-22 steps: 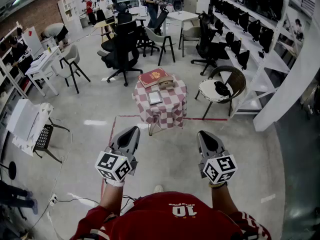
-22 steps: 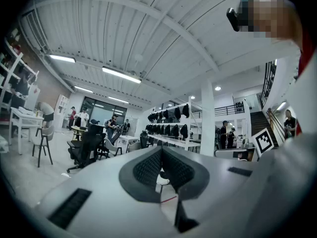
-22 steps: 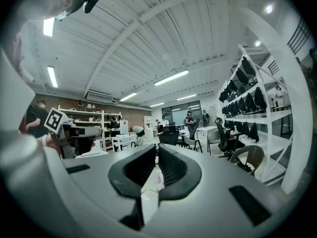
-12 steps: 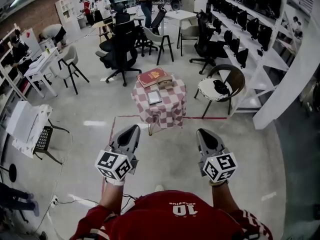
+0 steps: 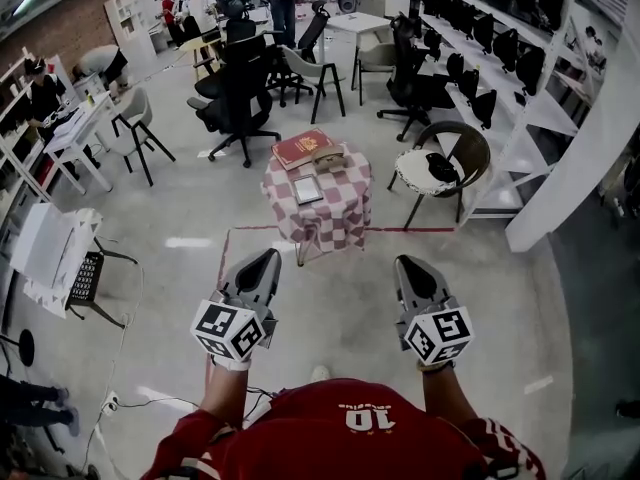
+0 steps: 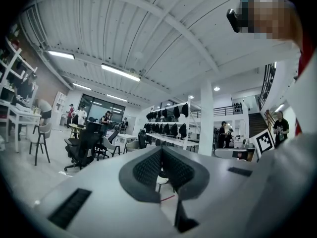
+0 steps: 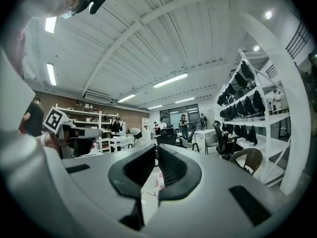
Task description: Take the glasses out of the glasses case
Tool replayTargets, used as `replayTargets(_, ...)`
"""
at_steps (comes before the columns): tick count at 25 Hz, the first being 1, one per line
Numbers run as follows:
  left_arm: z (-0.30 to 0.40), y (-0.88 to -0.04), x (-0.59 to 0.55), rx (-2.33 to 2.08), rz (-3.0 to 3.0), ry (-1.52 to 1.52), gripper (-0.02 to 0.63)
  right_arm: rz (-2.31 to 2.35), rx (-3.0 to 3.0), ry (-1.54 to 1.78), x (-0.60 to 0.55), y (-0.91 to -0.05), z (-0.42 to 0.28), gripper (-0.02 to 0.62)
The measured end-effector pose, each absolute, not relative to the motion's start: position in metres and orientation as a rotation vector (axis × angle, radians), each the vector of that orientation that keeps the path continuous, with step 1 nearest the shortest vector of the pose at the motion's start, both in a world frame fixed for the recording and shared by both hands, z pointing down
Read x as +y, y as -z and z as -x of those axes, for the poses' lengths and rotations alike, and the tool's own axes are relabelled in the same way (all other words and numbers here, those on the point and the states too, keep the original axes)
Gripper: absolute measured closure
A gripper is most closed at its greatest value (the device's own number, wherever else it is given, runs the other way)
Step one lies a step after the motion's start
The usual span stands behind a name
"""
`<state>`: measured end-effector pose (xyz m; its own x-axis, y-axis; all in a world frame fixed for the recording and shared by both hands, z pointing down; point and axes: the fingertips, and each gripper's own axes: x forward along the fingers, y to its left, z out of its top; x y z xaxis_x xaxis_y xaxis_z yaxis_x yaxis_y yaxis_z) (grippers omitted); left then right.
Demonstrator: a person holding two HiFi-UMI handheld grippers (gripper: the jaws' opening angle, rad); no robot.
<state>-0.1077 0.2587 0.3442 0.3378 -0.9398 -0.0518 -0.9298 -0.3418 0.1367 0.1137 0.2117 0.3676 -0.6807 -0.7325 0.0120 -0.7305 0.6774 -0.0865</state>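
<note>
A small table under a red-and-white checked cloth (image 5: 335,223) stands on the floor well ahead of me. On it lie a red book (image 5: 303,149), a small tan case-like object (image 5: 328,158) and a flat grey rectangular thing (image 5: 307,189). From here I cannot tell which is the glasses case, and no glasses show. My left gripper (image 5: 268,258) (image 6: 161,150) and right gripper (image 5: 405,265) (image 7: 156,148) are held side by side at waist height, far short of the table. Both are shut with nothing in them.
A round wicker chair (image 5: 445,173) with a dark item on its seat stands right of the table. Black office chairs (image 5: 235,98) and white desks stand behind it, and shelving (image 5: 500,58) runs along the right. Red tape (image 5: 400,230) marks the floor. People stand at the far end.
The table and the room have slid slightly up in the head view. Both grippers keep the same pose, shut.
</note>
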Motion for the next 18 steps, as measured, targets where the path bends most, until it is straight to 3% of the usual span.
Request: replayTargets(18,0.14,-0.352,0.213,-1.679,-2.518,0.244,0.598,1.25,2.863,0.183,0.18,-0.375,-0.08,0.566)
